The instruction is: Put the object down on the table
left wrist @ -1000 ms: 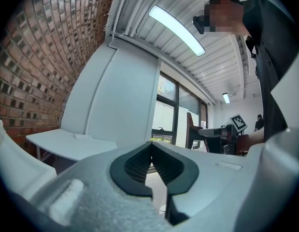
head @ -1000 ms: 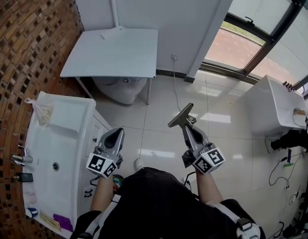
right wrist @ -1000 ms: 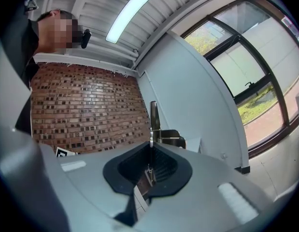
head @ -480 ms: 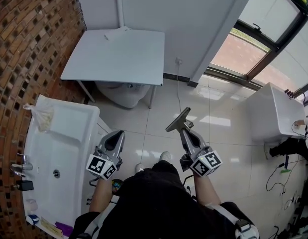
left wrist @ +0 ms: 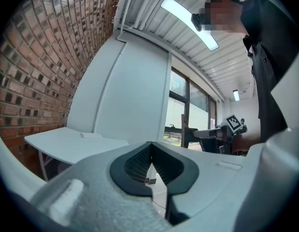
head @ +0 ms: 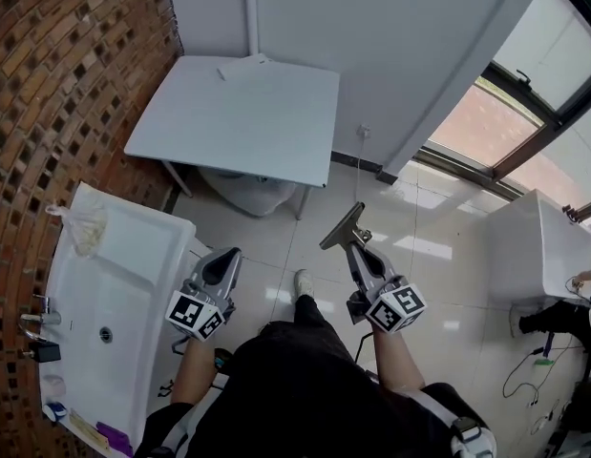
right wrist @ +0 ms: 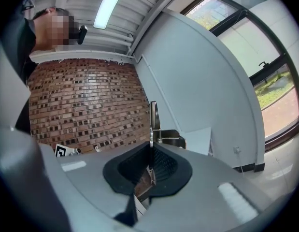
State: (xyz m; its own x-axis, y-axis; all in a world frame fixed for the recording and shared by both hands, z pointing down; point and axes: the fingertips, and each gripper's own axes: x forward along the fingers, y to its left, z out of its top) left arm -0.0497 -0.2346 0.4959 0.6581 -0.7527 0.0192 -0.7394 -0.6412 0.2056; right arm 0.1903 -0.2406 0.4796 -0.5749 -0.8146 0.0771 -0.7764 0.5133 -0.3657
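My right gripper (head: 358, 247) is shut on the handle of a squeegee (head: 344, 227), a metal tool with a dark blade that sticks up and forward above the tiled floor. In the right gripper view the squeegee (right wrist: 152, 122) stands edge-on between the jaws of that gripper (right wrist: 150, 151). The left gripper (head: 223, 257) is shut with nothing in it; its pads (left wrist: 139, 158) meet at the tip. The white table (head: 238, 117) stands ahead against the wall, some way beyond both grippers.
A small white thing (head: 242, 63) lies at the table's far edge. A white bowl-shaped fixture (head: 245, 193) sits under the table. A white sink (head: 104, 294) runs along the brick wall (head: 56, 74) at left. Another white basin (head: 534, 246) and floor cables (head: 529, 365) are at right.
The person has stepped forward: the table now sits closer to both grippers. The right gripper still holds the squeegee, and the left has stayed shut.
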